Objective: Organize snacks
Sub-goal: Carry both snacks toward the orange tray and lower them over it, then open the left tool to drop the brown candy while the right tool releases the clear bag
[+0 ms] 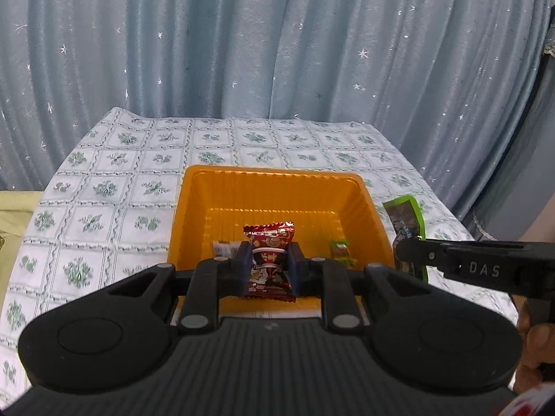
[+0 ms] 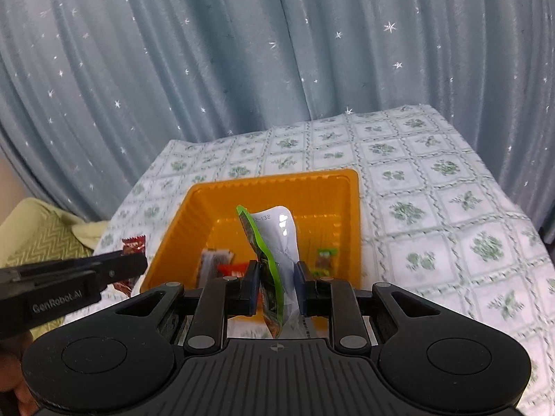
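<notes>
An orange tray stands on the table with several small snacks in it. My left gripper is shut on a red snack packet, held above the tray's near side; the packet also shows in the right wrist view. My right gripper is shut on a green-edged packet with a white back, held upright over the tray's near edge; it also shows in the left wrist view, beside the tray's right rim. A small green snack lies in the tray.
The table has a white cloth with green flower squares. A blue star-patterned curtain hangs behind it. A yellow-green cushion lies at the left. A striped packet and a red one lie in the tray.
</notes>
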